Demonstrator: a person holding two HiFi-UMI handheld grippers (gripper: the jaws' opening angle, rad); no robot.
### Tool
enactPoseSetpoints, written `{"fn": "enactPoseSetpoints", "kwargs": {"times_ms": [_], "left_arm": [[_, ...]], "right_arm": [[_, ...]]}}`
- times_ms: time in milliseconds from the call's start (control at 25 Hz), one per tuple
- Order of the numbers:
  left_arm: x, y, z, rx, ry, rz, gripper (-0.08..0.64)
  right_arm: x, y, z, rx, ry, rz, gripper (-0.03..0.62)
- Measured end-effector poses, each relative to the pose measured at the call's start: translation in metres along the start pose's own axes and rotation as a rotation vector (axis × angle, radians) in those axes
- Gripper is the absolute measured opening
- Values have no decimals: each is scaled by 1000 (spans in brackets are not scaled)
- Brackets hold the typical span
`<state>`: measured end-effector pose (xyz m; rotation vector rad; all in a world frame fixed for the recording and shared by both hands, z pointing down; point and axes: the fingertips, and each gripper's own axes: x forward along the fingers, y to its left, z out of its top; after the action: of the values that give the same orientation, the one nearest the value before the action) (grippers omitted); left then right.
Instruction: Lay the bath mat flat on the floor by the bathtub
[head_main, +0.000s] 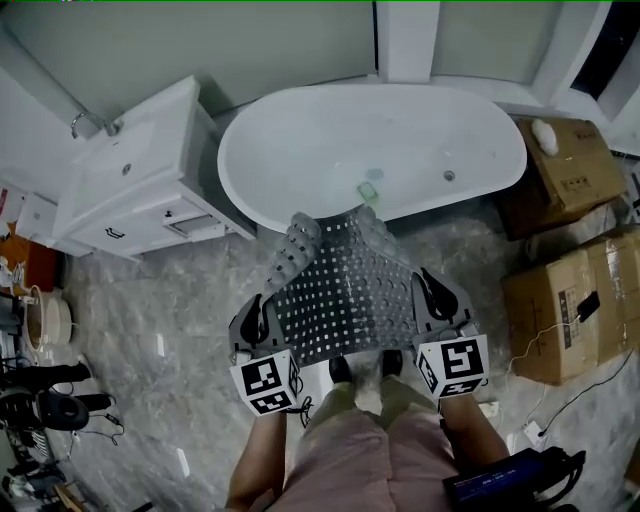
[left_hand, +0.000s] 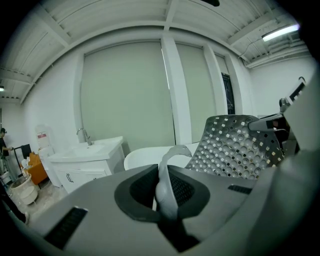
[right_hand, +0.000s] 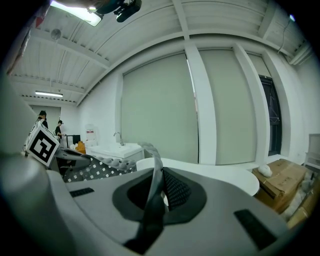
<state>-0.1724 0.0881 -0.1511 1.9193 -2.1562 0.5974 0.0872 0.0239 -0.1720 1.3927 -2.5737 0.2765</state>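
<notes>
A grey perforated bath mat (head_main: 345, 290) hangs stretched between my two grippers above the marble floor, in front of the white bathtub (head_main: 300, 140). Its far end curls over at the left corner. My left gripper (head_main: 262, 325) is shut on the mat's near left corner, and the mat's edge (left_hand: 167, 185) shows pinched between its jaws. My right gripper (head_main: 428, 300) is shut on the near right corner, where a strip of the mat (right_hand: 151, 192) runs through the jaws. In the left gripper view the mat's holed surface (left_hand: 235, 147) rises to the right.
A white vanity with a sink (head_main: 130, 180) stands left of the tub. Cardboard boxes (head_main: 570, 300) sit at the right, with cables on the floor beside them. Small items and a bucket (head_main: 45, 320) lie at the far left. The person's legs (head_main: 360, 440) are below the mat.
</notes>
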Motion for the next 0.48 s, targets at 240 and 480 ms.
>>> {"fn": "enactPoseSetpoints", "kwargs": {"times_ms": [240,480], "left_arm": [[6,0,-29,4,58,-11,39],[16,-2,-65,26,99,-26,38]], "right_arm": [[0,-2,-29,9,55,-13,28],[4,1,-69,16,110,-18,27]]}}
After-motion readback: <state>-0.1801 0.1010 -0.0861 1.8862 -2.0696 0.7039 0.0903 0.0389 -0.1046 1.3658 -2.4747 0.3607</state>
